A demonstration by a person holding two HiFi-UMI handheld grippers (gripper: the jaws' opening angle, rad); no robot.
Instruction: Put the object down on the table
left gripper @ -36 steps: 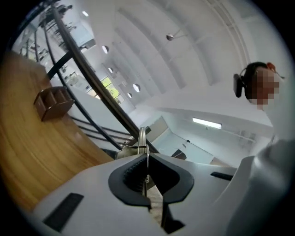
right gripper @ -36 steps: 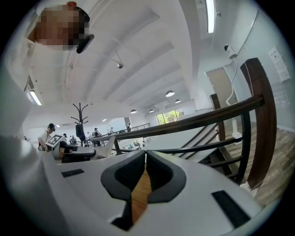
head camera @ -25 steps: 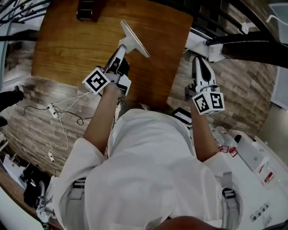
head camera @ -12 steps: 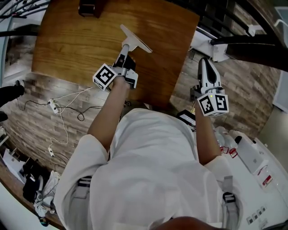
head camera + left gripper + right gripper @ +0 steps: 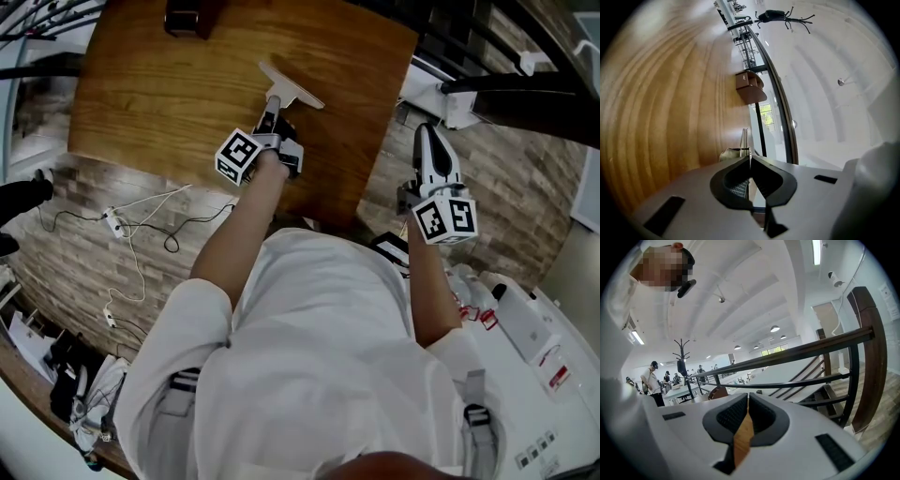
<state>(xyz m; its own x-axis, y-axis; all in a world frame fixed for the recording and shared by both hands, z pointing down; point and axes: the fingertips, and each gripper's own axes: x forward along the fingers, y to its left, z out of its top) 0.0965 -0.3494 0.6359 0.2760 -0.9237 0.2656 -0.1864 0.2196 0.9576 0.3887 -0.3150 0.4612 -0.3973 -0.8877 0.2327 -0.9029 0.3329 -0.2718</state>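
Note:
A pale T-shaped tool (image 5: 292,86) with a wide flat blade and a short handle hangs low over the wooden table (image 5: 159,94), near its right half. My left gripper (image 5: 273,116) is shut on the handle, its marker cube toward me. In the left gripper view the tool (image 5: 744,140) shows edge-on as a thin strip past the closed jaws of the left gripper (image 5: 749,159), with the table top (image 5: 661,103) on the left. I cannot tell if the blade touches the wood. My right gripper (image 5: 424,133) hangs off the table's right edge, shut and empty (image 5: 746,401).
A dark brown box (image 5: 187,17) stands at the table's far edge, also in the left gripper view (image 5: 750,87). White cables and a power strip (image 5: 112,225) lie on the floor at left. A black railing (image 5: 525,84) runs at top right; white equipment (image 5: 525,328) sits at lower right.
My left gripper has moved right and toward me with the tool still in it, and appears lower. The right gripper has stayed almost still.

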